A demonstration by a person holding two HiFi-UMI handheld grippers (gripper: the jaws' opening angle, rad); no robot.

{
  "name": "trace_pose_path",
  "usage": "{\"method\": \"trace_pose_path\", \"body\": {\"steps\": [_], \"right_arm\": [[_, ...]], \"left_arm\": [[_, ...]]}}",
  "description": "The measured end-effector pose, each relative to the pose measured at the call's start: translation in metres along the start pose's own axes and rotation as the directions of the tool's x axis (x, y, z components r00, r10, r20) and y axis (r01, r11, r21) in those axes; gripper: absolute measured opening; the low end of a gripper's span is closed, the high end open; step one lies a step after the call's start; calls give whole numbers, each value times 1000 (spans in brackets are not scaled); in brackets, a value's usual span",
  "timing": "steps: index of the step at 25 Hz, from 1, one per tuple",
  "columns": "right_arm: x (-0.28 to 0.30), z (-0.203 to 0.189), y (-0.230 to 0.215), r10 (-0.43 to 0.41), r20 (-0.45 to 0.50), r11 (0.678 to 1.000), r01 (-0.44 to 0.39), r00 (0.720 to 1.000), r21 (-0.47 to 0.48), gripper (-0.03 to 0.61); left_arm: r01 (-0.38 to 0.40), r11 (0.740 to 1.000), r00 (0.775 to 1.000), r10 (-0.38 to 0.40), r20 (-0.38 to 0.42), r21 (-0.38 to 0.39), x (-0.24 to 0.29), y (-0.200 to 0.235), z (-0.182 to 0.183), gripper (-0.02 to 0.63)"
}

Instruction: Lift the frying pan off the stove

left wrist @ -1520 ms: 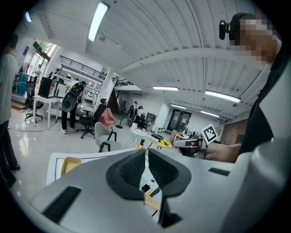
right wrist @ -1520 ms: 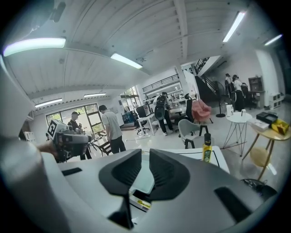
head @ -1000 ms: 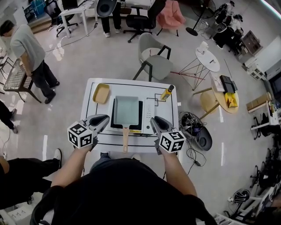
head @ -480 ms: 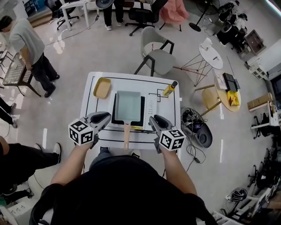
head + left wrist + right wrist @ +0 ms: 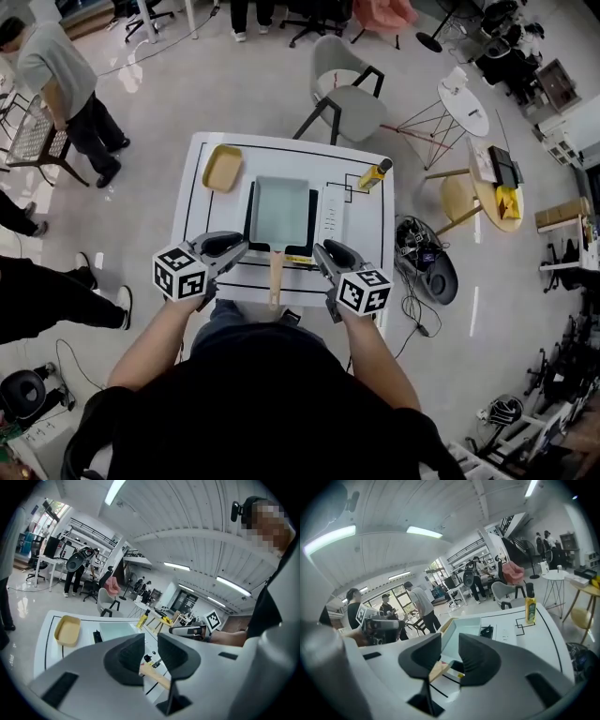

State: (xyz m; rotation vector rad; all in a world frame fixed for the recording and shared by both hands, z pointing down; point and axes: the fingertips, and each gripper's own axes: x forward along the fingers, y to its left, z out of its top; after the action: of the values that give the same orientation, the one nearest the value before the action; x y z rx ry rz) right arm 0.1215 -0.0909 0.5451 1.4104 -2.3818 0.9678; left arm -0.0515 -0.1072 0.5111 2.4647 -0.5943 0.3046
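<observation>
The frying pan (image 5: 281, 208), a rectangular one with a pale inside, sits flat on the black stove (image 5: 250, 230), so the lift is not yet begun. Its wooden handle (image 5: 275, 277) sticks out over the near edge of the stove toward the person. It is probably placed this way so that it can be taken without reaching across the cooking surface.

The left tongs (image 5: 240, 246) hang just beside the near left corner of the stove, and the right tongs (image 5: 322, 251) hang just beside its near right corner, with the handle between the two tools. Both point inward and a little downward, which looks like a preparation to close in on the handle from either side.

In the left gripper view, the left tongs (image 5: 151, 644) have their jaws apart by a narrow gap, and they have just been opening. Nothing is between them, and the handle (image 5: 154, 677) only shows through the gap, lower and farther away. In the right gripper view, the right tongs (image 5: 450, 646) are also parted and have just been opening. Their gap is empty, and the handle (image 5: 438, 670) lies beyond it.

On the desk (image 5: 208, 211), a yellow tray (image 5: 223, 168) lies near the far left corner of the stove, and a bottle (image 5: 375, 173) stands apart from its far right corner. Both seem far enough from the stove not to disturb the lift.
</observation>
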Motion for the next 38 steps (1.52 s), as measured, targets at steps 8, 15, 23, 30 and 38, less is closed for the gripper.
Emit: {"method": "trace_pose_path", "body": {"steps": [8,15,23,30,38], "right_arm": [[14,-19,4,26,-40,999,-25,999,29,124],[27,-43,12,73,-97,995,-66,993,74,143],[43,-61,13,145,-143,979,-122,979,162,172],[60,-88,14,217,-198,957,-168,956,235,181],[69,-108,26,325,-238,917,-243,915,316,244]], "left_arm": [[26,999,999,-28,-42,-46,7,2,-20,121],[58,993,994,-67,-90,-100,18,0,-42,153],[93,981,984,-117,-131,-172,33,-2,-67,179],[114,963,975,-155,-157,-243,48,2,-92,193],[143,931,959,-214,-184,-337,59,-6,-118,215]]}}
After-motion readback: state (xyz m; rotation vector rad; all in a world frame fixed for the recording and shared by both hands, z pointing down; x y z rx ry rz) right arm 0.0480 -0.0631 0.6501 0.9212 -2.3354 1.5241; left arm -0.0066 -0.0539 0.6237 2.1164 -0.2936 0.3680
